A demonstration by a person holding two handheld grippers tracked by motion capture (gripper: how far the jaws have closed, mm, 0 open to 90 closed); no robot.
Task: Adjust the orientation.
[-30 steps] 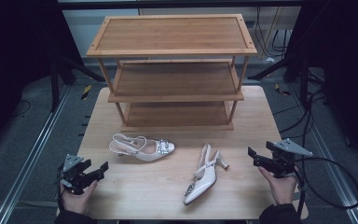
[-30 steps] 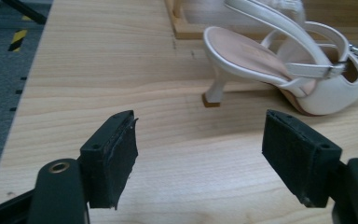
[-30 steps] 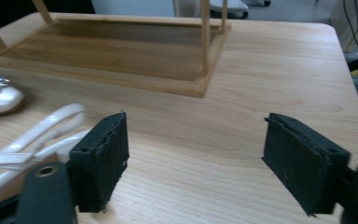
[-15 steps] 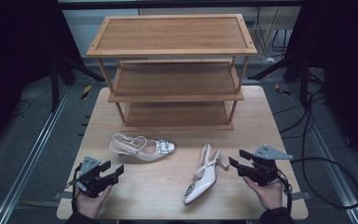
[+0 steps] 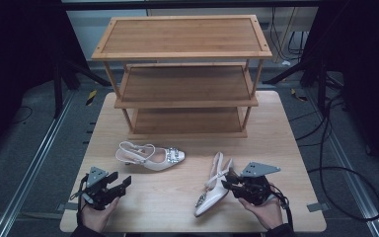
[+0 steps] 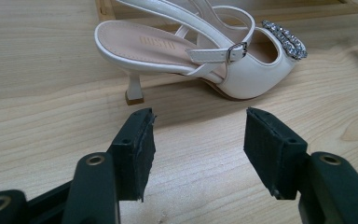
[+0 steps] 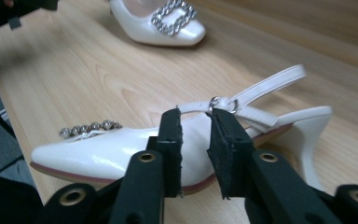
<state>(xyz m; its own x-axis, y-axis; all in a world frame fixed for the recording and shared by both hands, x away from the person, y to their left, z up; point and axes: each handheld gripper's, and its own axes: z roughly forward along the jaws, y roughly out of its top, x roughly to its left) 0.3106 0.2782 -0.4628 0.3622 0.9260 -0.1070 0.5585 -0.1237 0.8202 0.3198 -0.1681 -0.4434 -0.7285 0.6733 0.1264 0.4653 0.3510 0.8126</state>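
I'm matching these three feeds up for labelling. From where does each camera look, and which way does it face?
High view: above the person's side, facing forward and down on the table, rack, both shoes; both hands with grippers show.
Left gripper view: rides the left gripper, level over the table toward the left shoe; its jaws.
Right gripper view: rides the right gripper, toward the right shoe; its jaws.
Shared: both shoes appear in the high and right gripper views.

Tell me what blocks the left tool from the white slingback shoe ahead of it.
Nothing visible: only bare light wooden table lies between the open left tool and the white slingback heeled shoe.
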